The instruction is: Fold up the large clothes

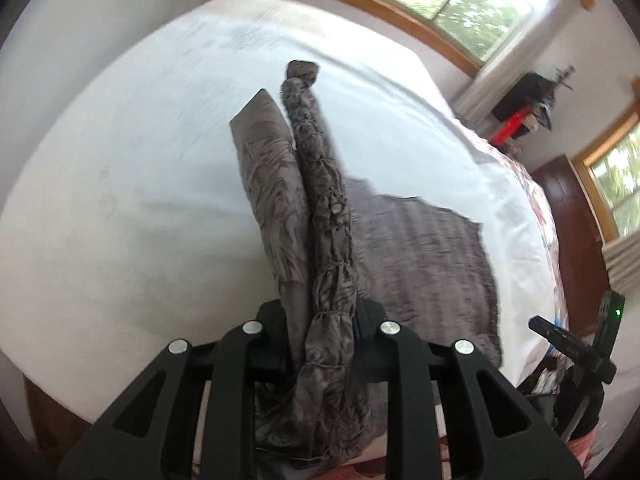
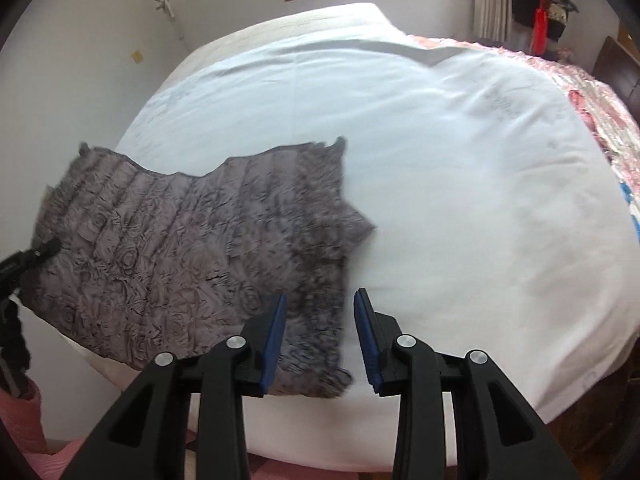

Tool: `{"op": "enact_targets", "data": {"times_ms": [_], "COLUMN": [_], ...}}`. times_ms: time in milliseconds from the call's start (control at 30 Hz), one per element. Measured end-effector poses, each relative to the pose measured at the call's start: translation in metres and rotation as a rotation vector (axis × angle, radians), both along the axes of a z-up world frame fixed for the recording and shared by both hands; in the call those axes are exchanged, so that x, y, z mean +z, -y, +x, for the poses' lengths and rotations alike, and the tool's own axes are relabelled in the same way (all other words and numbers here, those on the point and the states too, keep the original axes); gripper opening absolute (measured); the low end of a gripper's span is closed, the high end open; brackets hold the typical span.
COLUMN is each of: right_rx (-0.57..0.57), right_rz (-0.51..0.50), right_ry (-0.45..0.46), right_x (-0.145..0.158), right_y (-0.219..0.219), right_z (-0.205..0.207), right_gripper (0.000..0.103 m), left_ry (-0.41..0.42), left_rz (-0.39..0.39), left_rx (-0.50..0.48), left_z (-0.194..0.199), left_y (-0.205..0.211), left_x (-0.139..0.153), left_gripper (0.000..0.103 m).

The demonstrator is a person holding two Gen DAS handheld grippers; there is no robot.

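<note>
Left gripper (image 1: 320, 320): fingers clamped on a bunched fold of the grey garment (image 1: 420, 248). The cloth rises out of the jaws in two gathered ridges, a smooth flap on the left and a ruched, elastic-looking band on the right ending in a small knotted tip. The pads themselves are buried in fabric, so the contact point is hard to make out, though the cloth clearly hangs from this grip.

Right gripper (image 2: 320, 340): jaws apart, blue pads (image 2: 276, 340) bare, nothing between them. It hovers over the garment's right-hand border, near the bed's near edge.

Grey garment (image 2: 192, 264): rose-patterned, quilted in rows, spread on the white sheet (image 2: 440, 160) toward the bed's near left corner. Its left part lifts off the sheet up to the left gripper, seen at the left margin of the right wrist view. Far border jagged; right border ragged and blurred.

Bed: white sheet covers most of it; a pink floral quilt (image 2: 592, 120) lies along the far right edge.

Surroundings: wood-framed window (image 1: 460, 4) beyond the far edge, dark clutter with something red in the room corner (image 1: 520, 116), pink sleeve (image 2: 24, 416) at lower left.
</note>
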State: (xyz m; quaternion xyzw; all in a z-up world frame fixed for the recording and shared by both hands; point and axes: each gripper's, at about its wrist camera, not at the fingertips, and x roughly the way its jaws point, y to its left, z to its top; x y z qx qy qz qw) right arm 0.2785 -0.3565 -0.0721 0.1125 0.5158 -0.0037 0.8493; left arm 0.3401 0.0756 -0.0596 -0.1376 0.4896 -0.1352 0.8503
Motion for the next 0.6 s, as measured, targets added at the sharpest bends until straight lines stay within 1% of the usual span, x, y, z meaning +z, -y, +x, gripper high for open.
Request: {"op": "enact_targets", "data": {"times_ms": [67,133,200,267,333,433,533,600], "right_rx": [-0.002,0.000,0.002,0.002,0.002,0.009,0.017,0.017], "right_rz": [-0.003,-0.015,-0.015,-0.009,-0.012,-0.028,-0.017,-0.014], "right_ry": [0.000,0.000,-0.001,-0.004,-0.008,-0.008,-0.013,-0.017], "right_x": [0.004,0.004,0.004,0.003,0.003,0.002,-0.003,-0.005], "right_y": [0.003,0.004,0.006,0.009,0.013,0.018,0.028,0.032], "right_z": [-0.001,-0.002,-0.005,-0.005,-0.005,-0.006,-0.005,-0.005], "right_gripper": [0.035,0.035,0.035,0.035,0.035,0.036,0.036,0.036], "left_ry": [0.022,0.049,0.059,0.080,0.085,0.076,0.047,0.014], "left_rz": [0.023,0.027,0.029,0.053,0.073,0.103,0.131,0.144], "left_rx": [-0.026,-0.060,-0.086,-0.111,-0.133,-0.172,-0.212,-0.227], "left_z": [-0.003,-0.004,-0.003,-0.001,-0.001,-0.003,-0.002,0.005], "left_y": [0.023,0.054,0.075,0.111,0.137,0.179,0.216,0.238], "left_x": [0.018,0.034,0.044,0.051,0.052,0.044,0.024,0.001], "left_gripper": [0.021,0.021,0.021,0.021,0.021,0.021,0.021,0.021]}}
